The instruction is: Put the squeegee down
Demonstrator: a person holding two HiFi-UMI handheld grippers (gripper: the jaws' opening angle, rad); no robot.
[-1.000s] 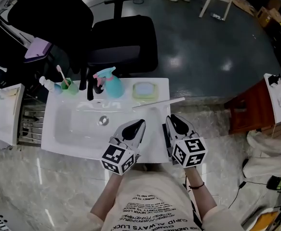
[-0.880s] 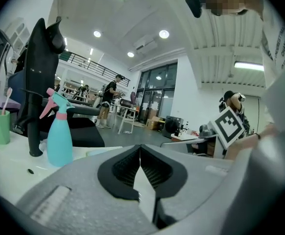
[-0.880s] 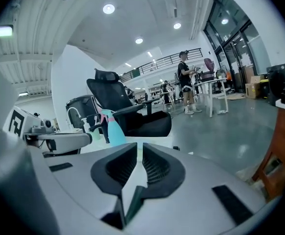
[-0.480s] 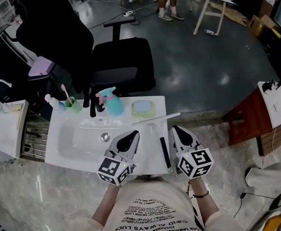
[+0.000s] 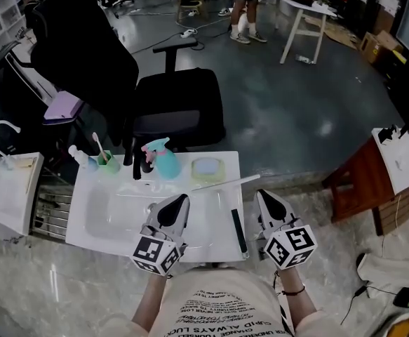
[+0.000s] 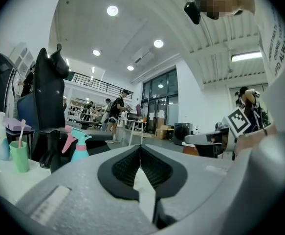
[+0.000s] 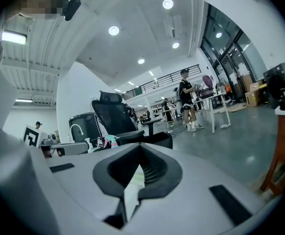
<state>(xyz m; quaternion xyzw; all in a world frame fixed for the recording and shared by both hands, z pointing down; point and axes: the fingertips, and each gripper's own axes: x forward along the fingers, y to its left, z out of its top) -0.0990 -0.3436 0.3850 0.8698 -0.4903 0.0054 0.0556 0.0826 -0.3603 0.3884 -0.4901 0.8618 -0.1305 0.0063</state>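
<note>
The squeegee [image 5: 238, 230] is lying flat on the white basin counter [image 5: 211, 220], along its 3 o'clock edge. Its dark strip is running roughly from 12 to 6 o'clock. It is sitting between the two grippers, just at the 9 o'clock side of the right gripper [image 5: 266, 196], and neither one is touching it. Judging from this, the putting-down is looking finished.

The right gripper's jaws have just been closing. In its own view the ribbed pads [image 7: 149, 173] are meeting at the tip with nothing between them. The left gripper [image 5: 178, 203] is hovering over the basin's 5 o'clock corner, its jaws likewise pressing together on nothing.

A pale thin rod [image 5: 225, 182] is lying across the counter at the squeegee's 12 o'clock end. Whether it is the squeegee's handle is not showing clearly.

At the counter's 12 o'clock edge a teal spray bottle [image 5: 163, 159] and a green cup [image 5: 106, 161] are standing.

The squeegee is probably handling as a light, stiff bar with a soft rubber edge. It is likely sliding easily on the glossy counter. A pinch across the middle of the dark strip, or on a handle if it has one, is looking like the safest hold, keeping the rubber lip unbent.
</note>
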